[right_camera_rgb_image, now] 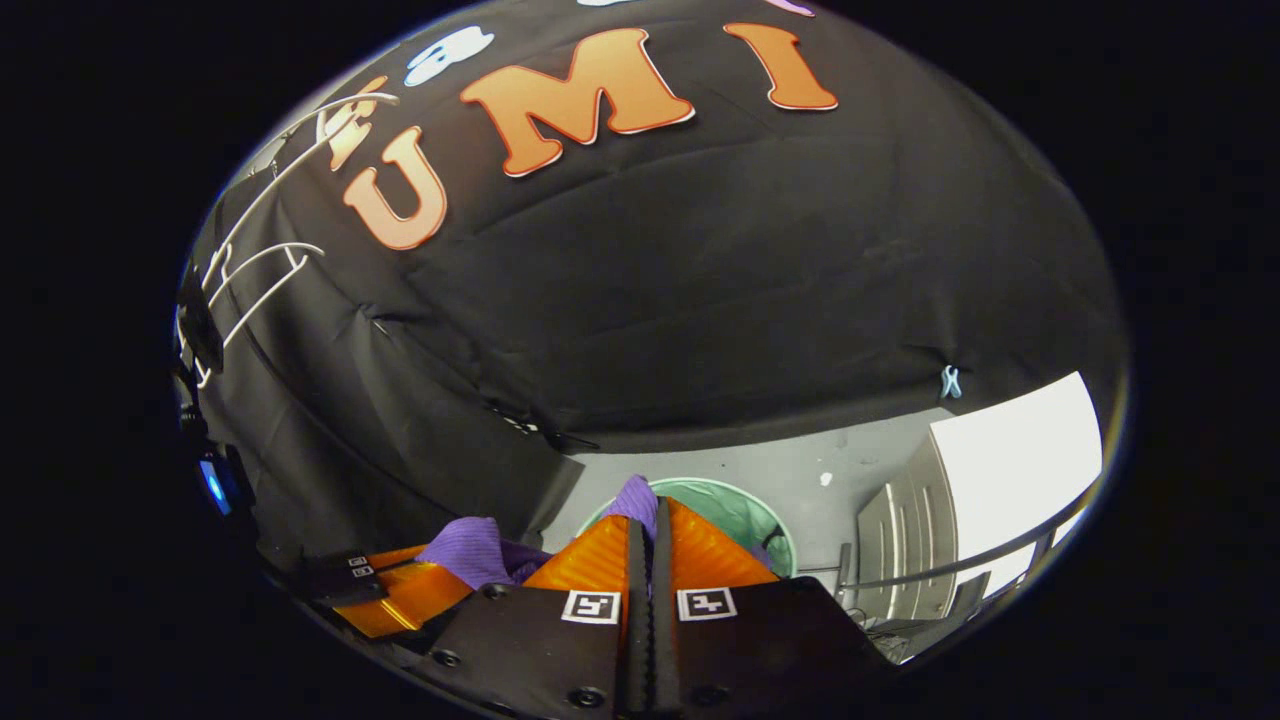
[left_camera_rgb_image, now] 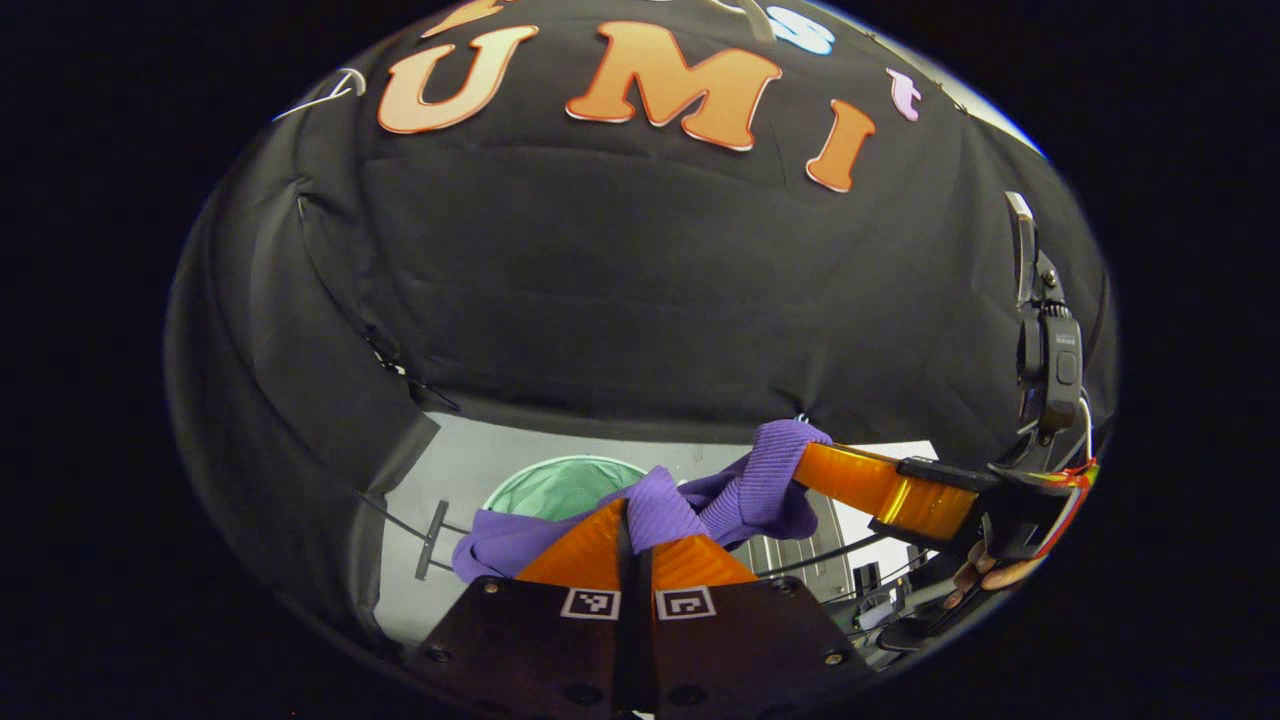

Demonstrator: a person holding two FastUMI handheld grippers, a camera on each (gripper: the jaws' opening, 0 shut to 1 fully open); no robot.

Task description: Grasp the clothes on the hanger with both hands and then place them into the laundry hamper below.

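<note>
Purple garment (left_camera_rgb_image: 700,500) pinched between left gripper (left_camera_rgb_image: 636,520) and right gripper (right_camera_rgb_image: 648,520), both clenched on cloth, above green hamper (right_camera_rgb_image: 745,510).

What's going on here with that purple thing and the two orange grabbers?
A person holds two orange-fingered tongs, and both are clamped on a purple ribbed knit garment. The left tongs pinch one end, the right tongs the other, so the cloth hangs between them. The round green laundry hamper sits on the floor below, with the garment not yet in it.
</note>
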